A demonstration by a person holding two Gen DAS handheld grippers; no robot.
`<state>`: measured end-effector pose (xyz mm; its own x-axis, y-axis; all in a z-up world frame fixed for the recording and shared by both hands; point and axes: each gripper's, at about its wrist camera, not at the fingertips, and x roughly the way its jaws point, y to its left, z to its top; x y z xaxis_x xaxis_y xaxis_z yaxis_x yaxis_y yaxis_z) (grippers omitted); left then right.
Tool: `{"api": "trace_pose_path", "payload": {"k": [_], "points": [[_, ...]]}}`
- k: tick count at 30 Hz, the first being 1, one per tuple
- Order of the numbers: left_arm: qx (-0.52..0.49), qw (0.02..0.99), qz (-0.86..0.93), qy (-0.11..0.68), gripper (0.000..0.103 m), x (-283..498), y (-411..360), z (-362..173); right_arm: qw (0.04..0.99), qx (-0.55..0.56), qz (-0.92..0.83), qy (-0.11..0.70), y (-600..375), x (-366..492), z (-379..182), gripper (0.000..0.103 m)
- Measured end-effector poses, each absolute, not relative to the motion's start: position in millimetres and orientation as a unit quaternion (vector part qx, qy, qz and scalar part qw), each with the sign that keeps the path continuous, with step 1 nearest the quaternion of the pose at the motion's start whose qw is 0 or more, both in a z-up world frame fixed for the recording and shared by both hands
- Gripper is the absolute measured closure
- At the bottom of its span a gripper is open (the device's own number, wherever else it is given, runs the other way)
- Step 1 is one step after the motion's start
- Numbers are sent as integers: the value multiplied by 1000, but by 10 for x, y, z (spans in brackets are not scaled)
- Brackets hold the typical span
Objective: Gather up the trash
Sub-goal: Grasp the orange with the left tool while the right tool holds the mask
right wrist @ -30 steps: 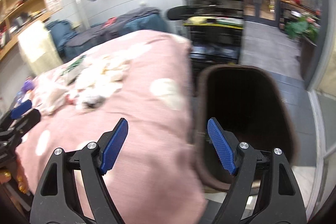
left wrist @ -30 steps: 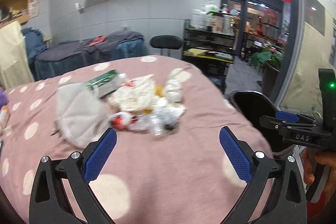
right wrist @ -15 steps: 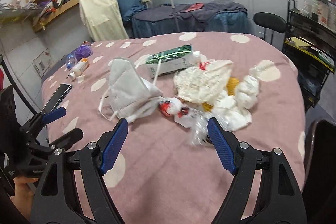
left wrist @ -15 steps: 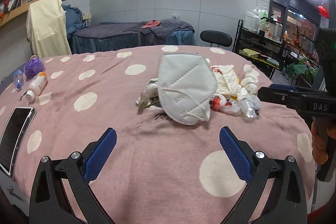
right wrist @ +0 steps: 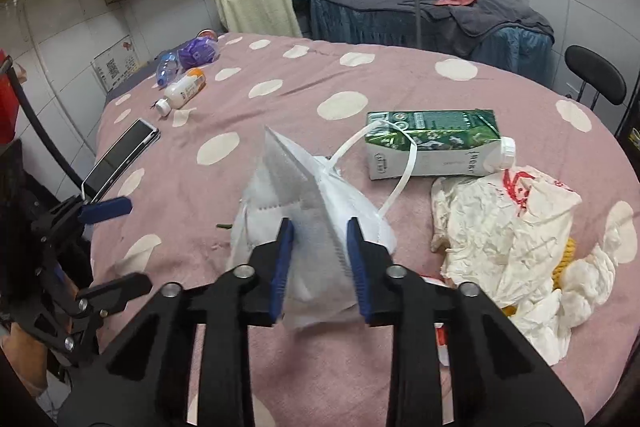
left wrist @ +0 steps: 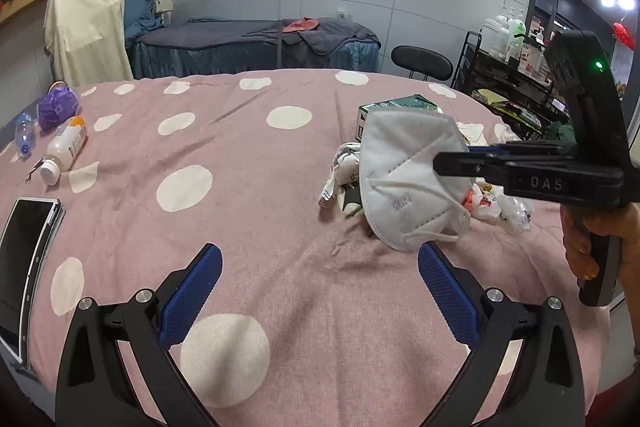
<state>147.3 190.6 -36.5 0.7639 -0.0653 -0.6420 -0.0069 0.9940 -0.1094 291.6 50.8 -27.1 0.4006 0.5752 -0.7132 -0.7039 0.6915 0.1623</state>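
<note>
A white folded face mask (right wrist: pixel 304 195) stands up from the pink dotted tablecloth (right wrist: pixel 280 99). My right gripper (right wrist: pixel 318 259) has its jaws closing, with the mask filling the gap and both blue pads against it. The left wrist view shows that gripper (left wrist: pixel 440 163) side-on at the mask (left wrist: pixel 404 183). Behind the mask lies a green carton (right wrist: pixel 432 143) with a white cap. To its right sits crumpled white wrapping (right wrist: pixel 500 223) with more small litter. My left gripper (left wrist: pixel 320 279) hangs open over bare cloth, left of and nearer than the mask.
On the table's left side lie a phone (left wrist: pixel 28 255), a white bottle (left wrist: pixel 66 149), a clear bottle (left wrist: pixel 24 135) and a purple bag (left wrist: pixel 58 105). A black stool (left wrist: pixel 422 59) and a metal rack (left wrist: pixel 516 83) stand beyond the right edge. A hand (left wrist: pixel 592 239) holds the right gripper's handle.
Both views swung left from the dark bin and the table's right edge onto the trash pile. The right gripper's jaws came together around the mask. The left gripper stayed open.
</note>
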Motion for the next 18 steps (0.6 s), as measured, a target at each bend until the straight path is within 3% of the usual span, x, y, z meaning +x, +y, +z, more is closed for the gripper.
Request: {"api": "trace_pose_path", "payload": {"k": [4, 11, 18], "points": [[-73, 937, -23, 340, 6, 1602, 2001, -335, 839, -79, 390, 371, 405, 2712, -127, 99], [-73, 935, -52, 343, 8, 1752, 1865, -352, 870, -45, 362, 331, -63, 2423, 269, 99], [-66, 926, -87, 361, 21, 1956, 1636, -442, 903, -26, 297, 308, -577, 2229, 449, 99]]}}
